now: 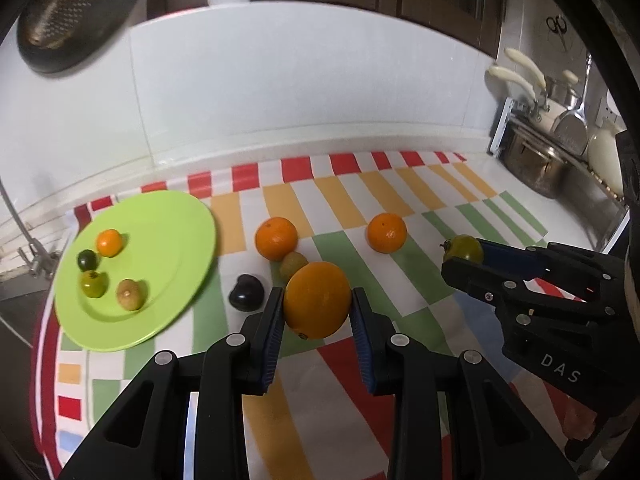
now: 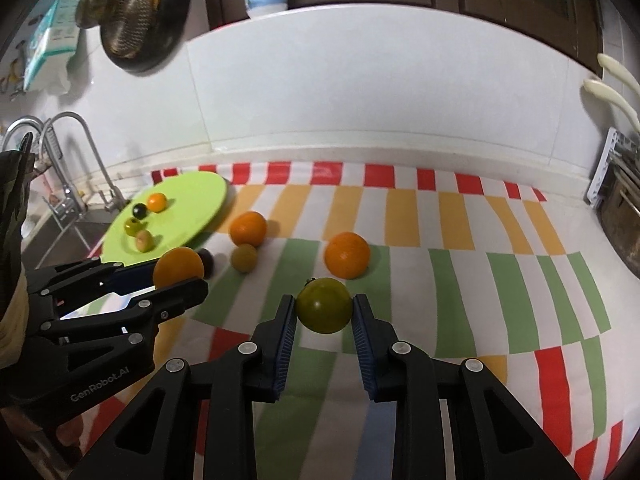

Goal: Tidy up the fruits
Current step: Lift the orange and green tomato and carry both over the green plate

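Observation:
My left gripper [image 1: 317, 300] is shut on a large orange [image 1: 317, 300], held above the striped cloth; it also shows in the right wrist view [image 2: 178, 269]. My right gripper [image 2: 324, 310] is shut on a green tomato [image 2: 324, 310], seen at the right in the left wrist view [image 1: 463, 249]. A green plate [image 1: 172, 232] at the left holds a small orange [image 1: 109, 243], a dark fruit [image 1: 87, 260], a green tomato [image 1: 93, 284] and a brownish fruit [image 1: 130, 294]. On the cloth lie two oranges [image 1: 277, 239] [image 1: 386, 233], a brownish fruit [image 1: 293, 266] and a dark fruit [image 1: 245, 293].
A sink with taps [image 2: 66, 152] lies left of the plate. A rack with pots [image 1: 536, 168] stands at the right end of the counter. A white tiled wall [image 1: 304, 88] backs the counter. A dark strainer [image 2: 136, 20] hangs above.

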Tool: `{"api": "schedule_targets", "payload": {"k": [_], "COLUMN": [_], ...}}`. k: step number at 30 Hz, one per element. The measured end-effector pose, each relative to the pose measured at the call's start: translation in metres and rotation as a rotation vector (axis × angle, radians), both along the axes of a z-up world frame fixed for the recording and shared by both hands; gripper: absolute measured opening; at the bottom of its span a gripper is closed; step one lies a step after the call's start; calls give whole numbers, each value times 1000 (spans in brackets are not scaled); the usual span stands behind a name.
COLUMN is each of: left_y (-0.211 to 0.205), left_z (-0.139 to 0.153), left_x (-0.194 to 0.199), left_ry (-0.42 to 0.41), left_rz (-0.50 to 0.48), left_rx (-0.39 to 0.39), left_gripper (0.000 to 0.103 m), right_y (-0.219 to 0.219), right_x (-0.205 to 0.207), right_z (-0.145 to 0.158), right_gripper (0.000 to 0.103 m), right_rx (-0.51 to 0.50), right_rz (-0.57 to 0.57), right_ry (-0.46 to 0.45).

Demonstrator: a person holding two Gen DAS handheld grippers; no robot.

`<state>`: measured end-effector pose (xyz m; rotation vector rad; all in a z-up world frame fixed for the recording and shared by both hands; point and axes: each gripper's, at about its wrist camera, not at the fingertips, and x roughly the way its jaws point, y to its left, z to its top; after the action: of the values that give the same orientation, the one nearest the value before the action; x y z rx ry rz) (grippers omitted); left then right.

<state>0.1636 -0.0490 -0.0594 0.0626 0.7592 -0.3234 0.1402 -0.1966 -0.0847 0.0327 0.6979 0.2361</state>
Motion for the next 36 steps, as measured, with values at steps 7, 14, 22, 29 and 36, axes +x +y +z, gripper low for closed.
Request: {"api": "schedule_targets", "payload": {"k": [7, 14, 22, 29, 36], "left_y": [18, 41, 65, 82, 97], "left_z": [19, 30, 36, 39, 42], "left_x": [-18, -29, -34, -34, -24], "left_ry": [-39, -61, -88, -107, -138], "left_rz": [34, 92, 160, 205, 238], "left_rx": [-6, -17, -19, -5, 16], "left_gripper": [32, 32, 32, 32, 32], "right_y": [17, 40, 64, 84, 101], "right_x": [-13, -18, -18, -11, 6], "right_z": [20, 35, 46, 54, 58], "right_gripper": [30, 30, 30, 30, 30], "right_rx": [2, 8, 11, 16, 37], "right_rz": [38, 95, 161, 219, 258], "right_ry": [-45, -87, -123, -155, -157]}}
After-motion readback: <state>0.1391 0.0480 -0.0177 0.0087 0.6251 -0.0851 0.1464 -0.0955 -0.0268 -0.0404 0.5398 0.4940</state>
